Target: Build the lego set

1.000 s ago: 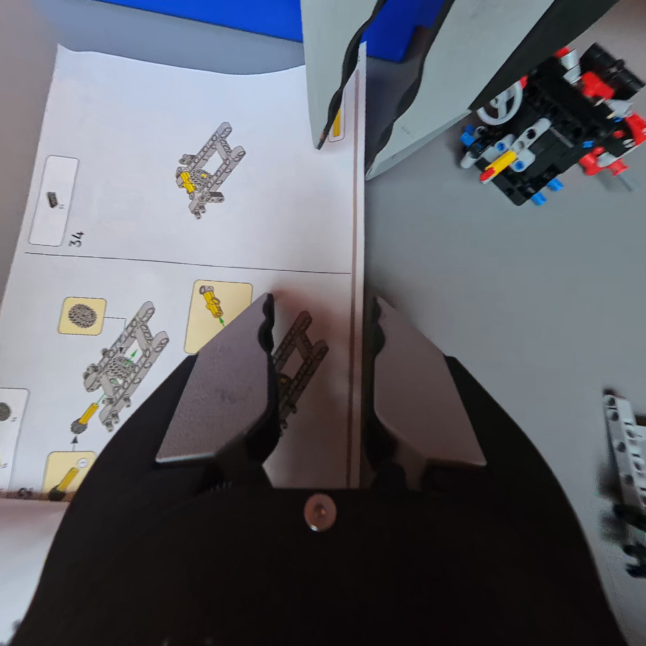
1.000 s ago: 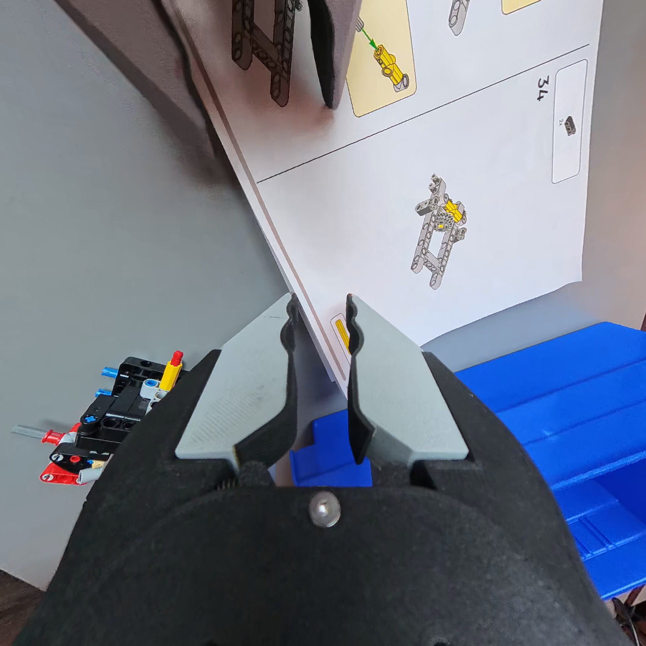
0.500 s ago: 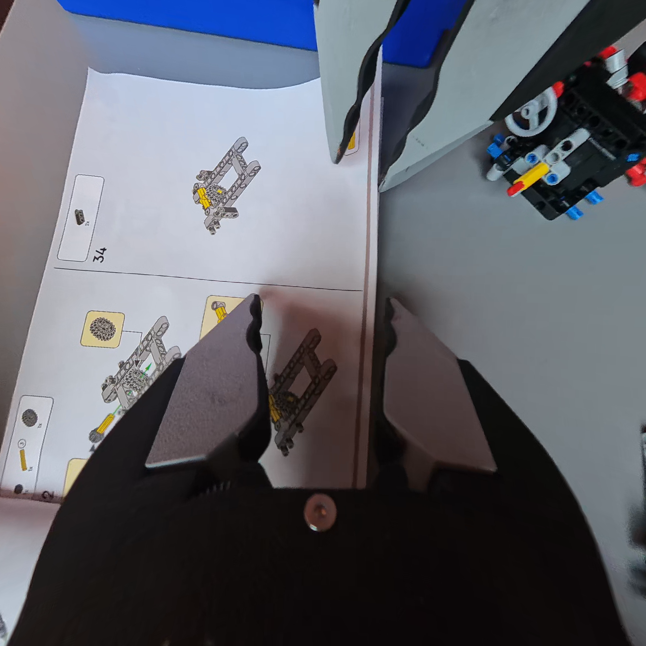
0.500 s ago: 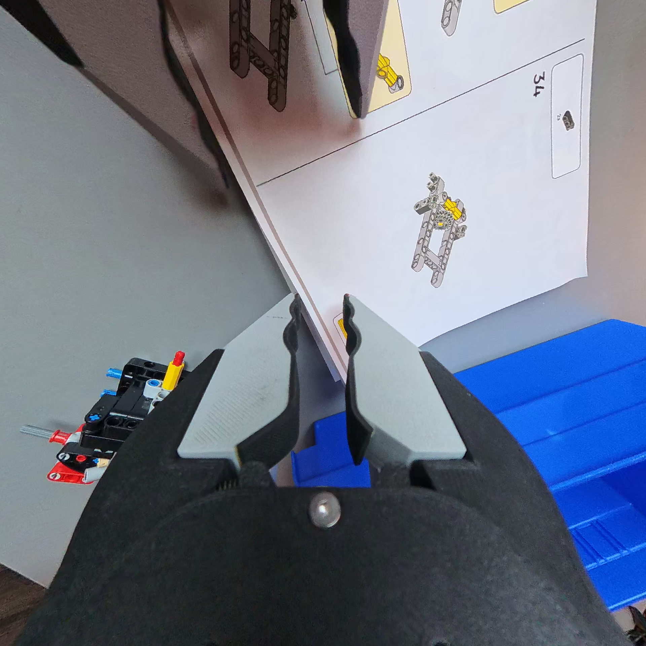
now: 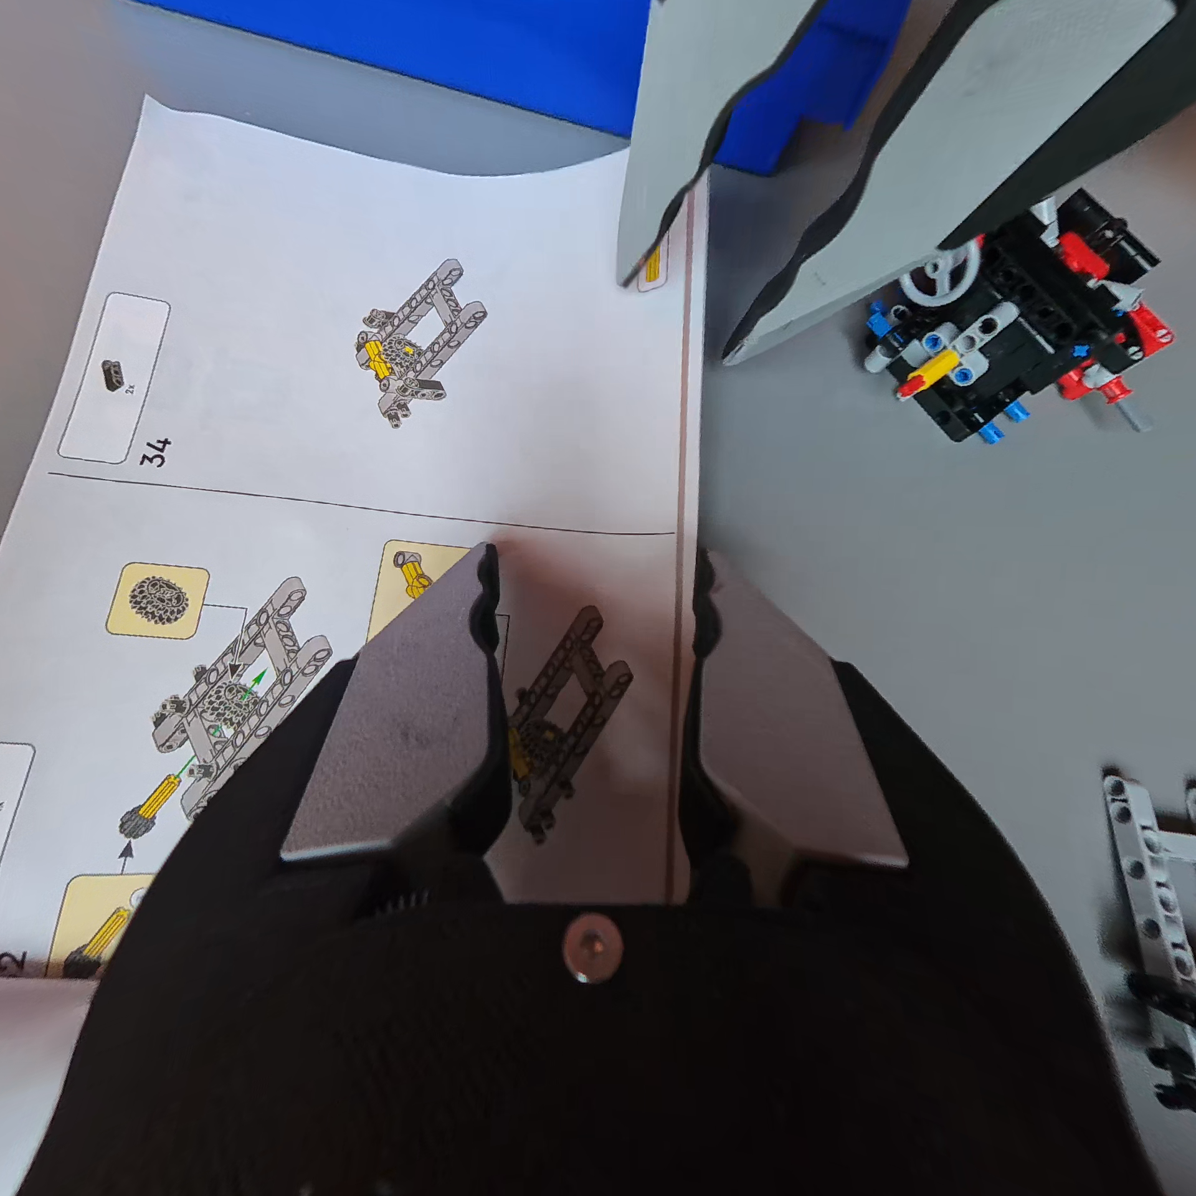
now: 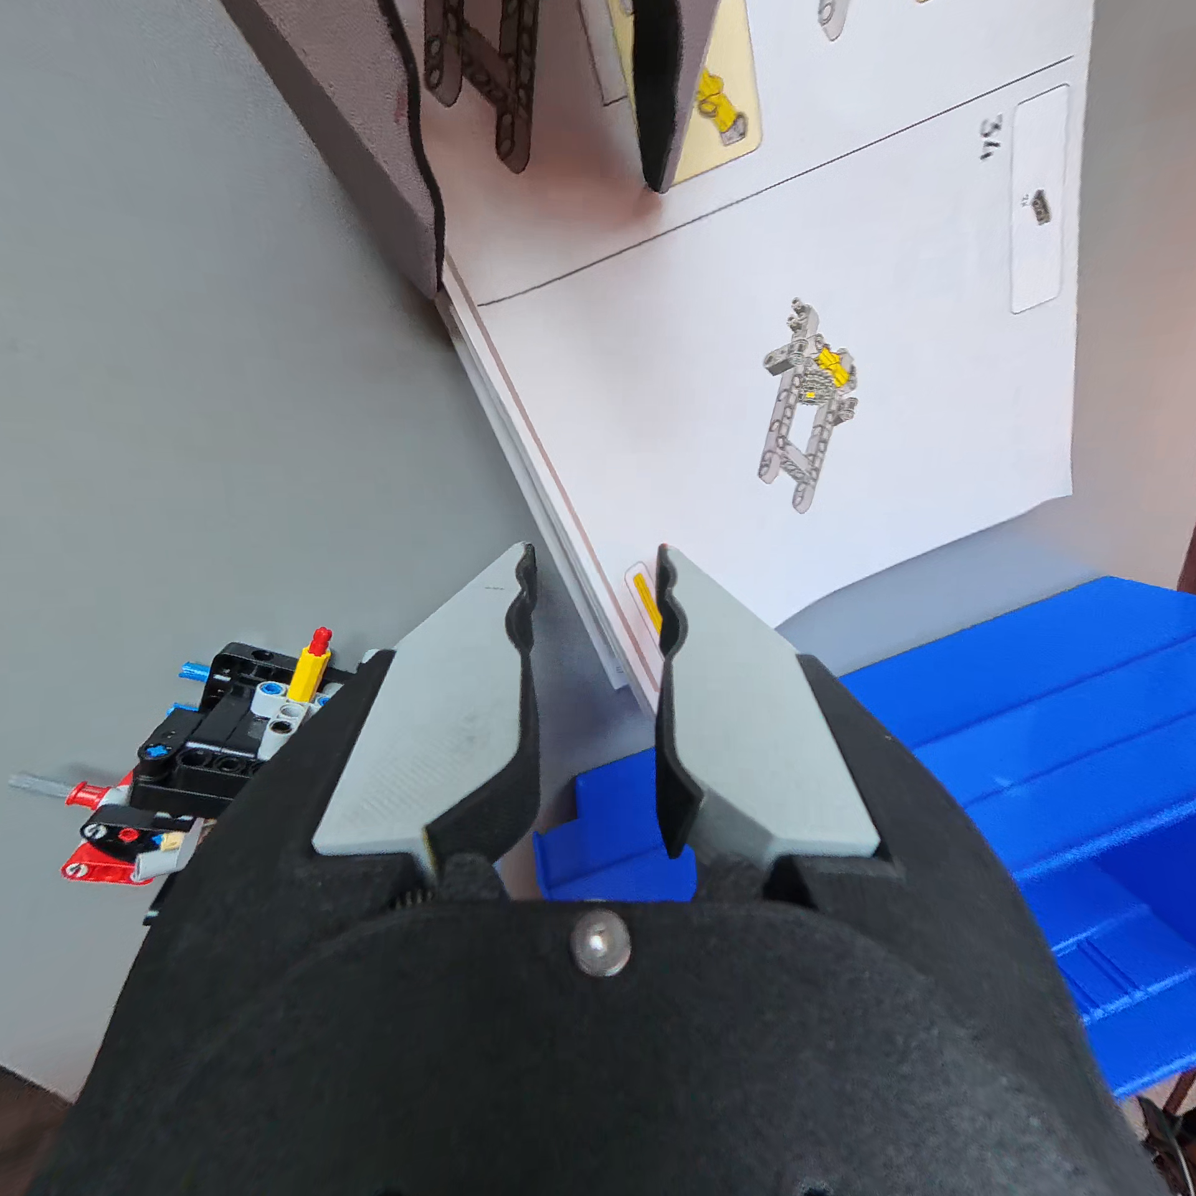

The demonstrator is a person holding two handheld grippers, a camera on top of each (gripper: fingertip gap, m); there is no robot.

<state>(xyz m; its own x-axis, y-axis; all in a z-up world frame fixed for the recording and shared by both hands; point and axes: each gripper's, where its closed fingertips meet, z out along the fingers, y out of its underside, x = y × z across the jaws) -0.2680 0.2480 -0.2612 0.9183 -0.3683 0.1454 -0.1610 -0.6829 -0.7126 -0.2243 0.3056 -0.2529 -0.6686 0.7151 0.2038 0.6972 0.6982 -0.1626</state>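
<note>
Surface: grey table (image 5: pixel 906 615); blue bin (image 6: pixel 1035 744) at its far side.
Booklet: instruction booklet (image 5: pixel 388 226) lies open and flat.
Lego: black-red assembly (image 5: pixel 1016 336) beside the booklet; grey beam frame (image 5: pixel 1152 906) apart, blurred.
My left gripper (image 5: pixel 592 563): spread wide, empty, straddling the booklet's edge.
My right gripper (image 6: pixel 595 563): parted, empty, over the booklet's corner.

Hobby or lab workbench, plain grey surface (image 5: pixel 906 582); open instruction booklet (image 5: pixel 388 226), blue parts bin (image 6: pixel 1035 744), part-built brick model (image 5: pixel 1016 336)
</note>
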